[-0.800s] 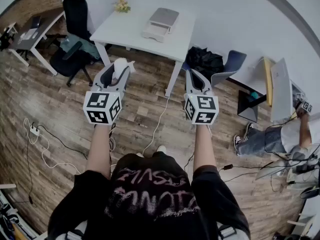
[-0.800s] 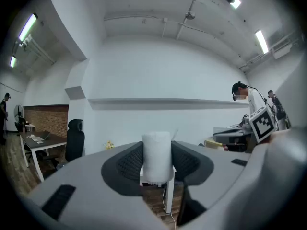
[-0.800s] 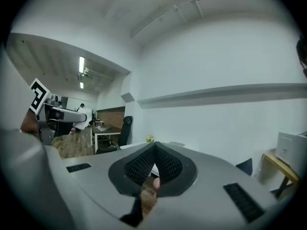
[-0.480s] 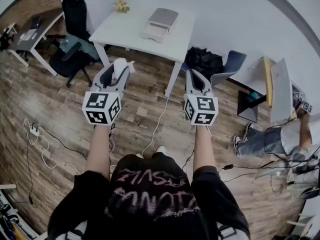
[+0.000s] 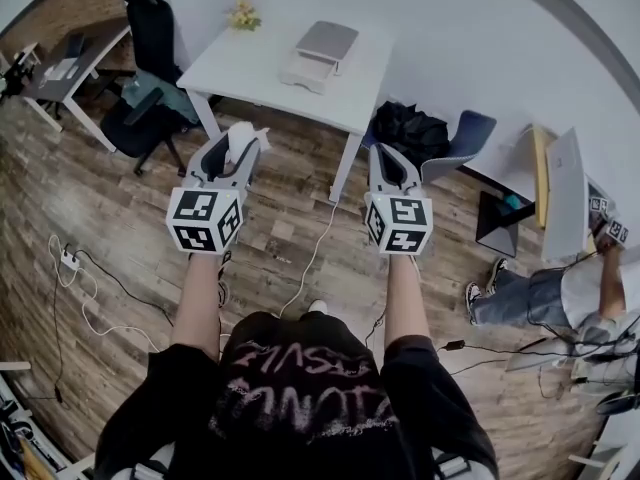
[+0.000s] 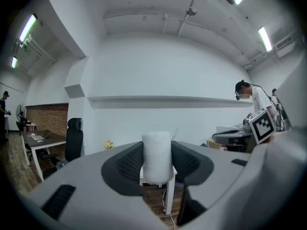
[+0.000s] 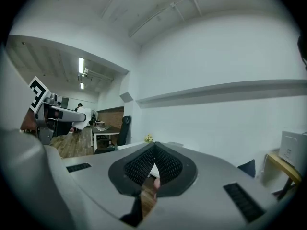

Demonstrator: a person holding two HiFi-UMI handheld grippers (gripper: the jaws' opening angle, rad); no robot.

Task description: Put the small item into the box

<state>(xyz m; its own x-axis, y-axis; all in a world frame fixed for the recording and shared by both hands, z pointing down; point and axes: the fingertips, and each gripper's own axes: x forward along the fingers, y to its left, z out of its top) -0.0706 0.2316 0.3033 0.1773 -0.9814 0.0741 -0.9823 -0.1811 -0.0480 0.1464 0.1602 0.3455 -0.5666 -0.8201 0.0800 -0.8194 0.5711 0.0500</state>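
Observation:
My left gripper [image 5: 240,148] [image 6: 157,164] is held level over the wooden floor and is shut on a small white foam-wrapped item [image 5: 241,138] [image 6: 157,156], which stands upright between the ribbed pads. My right gripper [image 5: 385,158] [image 7: 154,152] is level beside it, with its jaws together and nothing in them. Ahead, a white table [image 5: 245,68] carries the grey-and-white box [image 5: 320,50] with its lid raised. Both grippers are well short of the table.
A small yellow flower bunch [image 5: 243,13] sits at the table's far left corner. A black office chair [image 5: 150,18] and a dark desk [image 5: 70,63] stand to the left. A black bag [image 5: 408,126], a blue chair [image 5: 468,130] and another person [image 5: 560,288] are on the right. Cables [image 5: 310,258] cross the floor.
The table and box sit slightly lower and nearer in the head view, so I have come a little closer. Both grippers keep the same hold and spacing.

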